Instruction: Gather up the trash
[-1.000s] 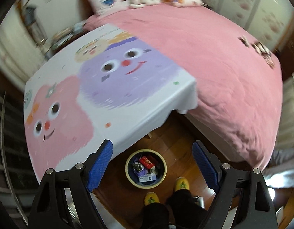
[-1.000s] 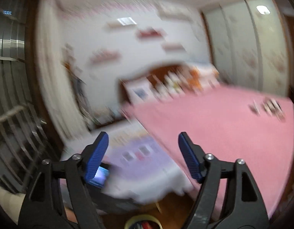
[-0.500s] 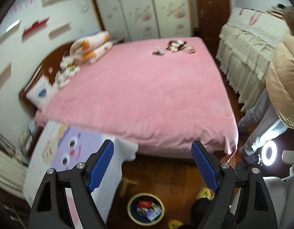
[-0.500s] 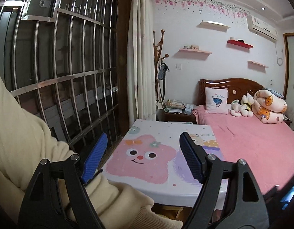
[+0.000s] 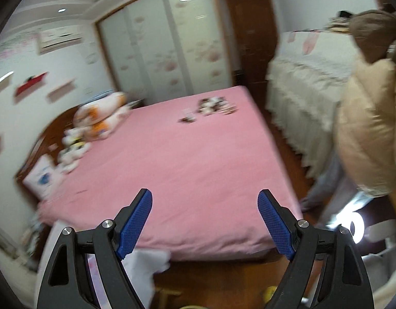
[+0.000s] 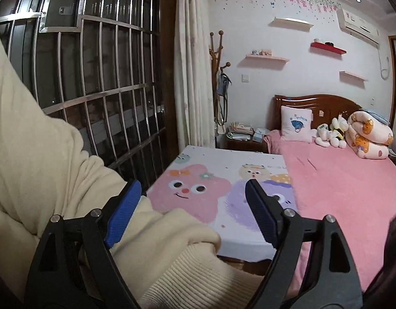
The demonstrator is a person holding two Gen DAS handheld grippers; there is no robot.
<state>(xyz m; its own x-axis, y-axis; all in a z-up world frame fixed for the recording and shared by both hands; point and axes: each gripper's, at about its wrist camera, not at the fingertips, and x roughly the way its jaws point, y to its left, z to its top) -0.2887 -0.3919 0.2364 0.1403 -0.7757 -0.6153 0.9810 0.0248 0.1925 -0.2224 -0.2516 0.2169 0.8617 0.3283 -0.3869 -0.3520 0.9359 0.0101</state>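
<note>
Your left tongs (image 5: 205,207) are hanging wide apart with nothing in them, pointing over the pink bed (image 5: 187,164). The trash (image 5: 210,106), a blurry little pile, is sitting way off near the bed's far edge. Your right tongs (image 6: 192,200) are opening up, empty too, aiming at the cartoon-print bench (image 6: 223,170) with your cream sleeve (image 6: 56,170) crossing in front.
</note>
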